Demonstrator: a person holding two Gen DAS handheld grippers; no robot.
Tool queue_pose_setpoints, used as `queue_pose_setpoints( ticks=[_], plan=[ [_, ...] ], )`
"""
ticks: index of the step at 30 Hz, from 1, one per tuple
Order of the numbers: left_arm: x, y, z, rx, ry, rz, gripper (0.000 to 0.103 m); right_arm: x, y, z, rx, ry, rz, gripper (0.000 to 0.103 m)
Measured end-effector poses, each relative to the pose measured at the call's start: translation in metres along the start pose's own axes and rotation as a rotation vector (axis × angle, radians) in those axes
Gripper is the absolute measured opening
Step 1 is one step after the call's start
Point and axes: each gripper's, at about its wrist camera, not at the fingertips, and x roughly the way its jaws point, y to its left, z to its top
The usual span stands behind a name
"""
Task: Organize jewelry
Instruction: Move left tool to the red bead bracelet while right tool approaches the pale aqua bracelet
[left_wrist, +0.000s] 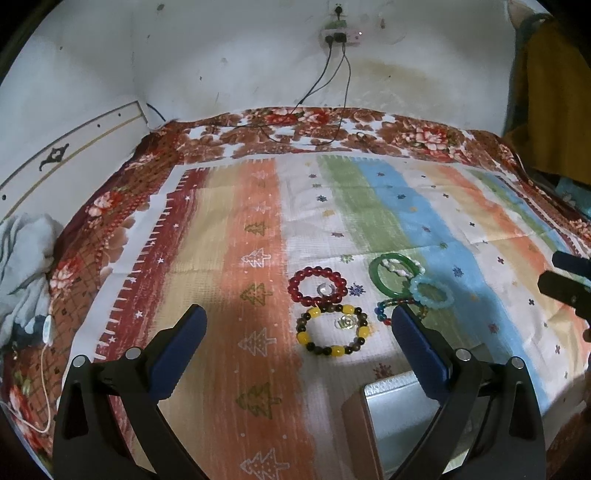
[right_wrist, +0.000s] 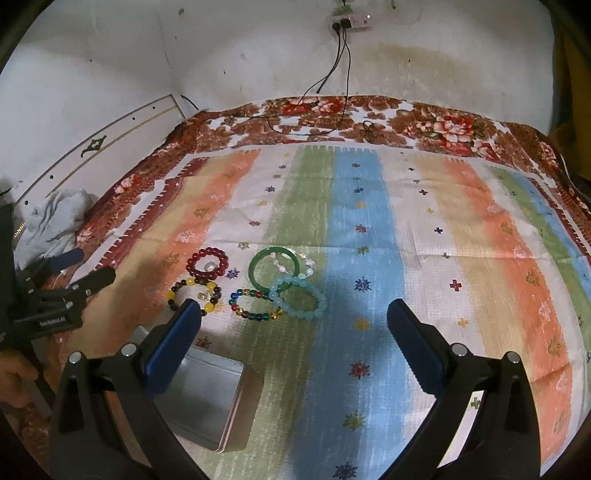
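Both grippers, left (left_wrist: 299, 332) and right (right_wrist: 293, 325), hover spread wide and empty. Bracelets (right_wrist: 251, 288) cluster mid-cloth, just beyond the tin (right_wrist: 207, 398); bare striped cloth (right_wrist: 461, 240) stretches right and far. Only the right view shows the whole tin.

Home bedroom: bed (left_wrist: 258, 122) under floral blanket, headboard (left_wrist: 70, 155), stained wall, charger cables (right_wrist: 340, 74) plugged in.
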Motion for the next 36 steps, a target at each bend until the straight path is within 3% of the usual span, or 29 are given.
queue_pose_setpoints(
  ticks=[18,36],
  plan=[
    [0.039,-0.002,0.017,0.043,0.056,0.022,0.098,0.042,-0.009,0.011,0.027,0.112,0.009,0.099],
    [0.09,0.018,0.026,-0.018,0.183,0.007,0.098,0.089,-0.021,0.015,0.079,0.257,0.021,0.099]
  ],
)
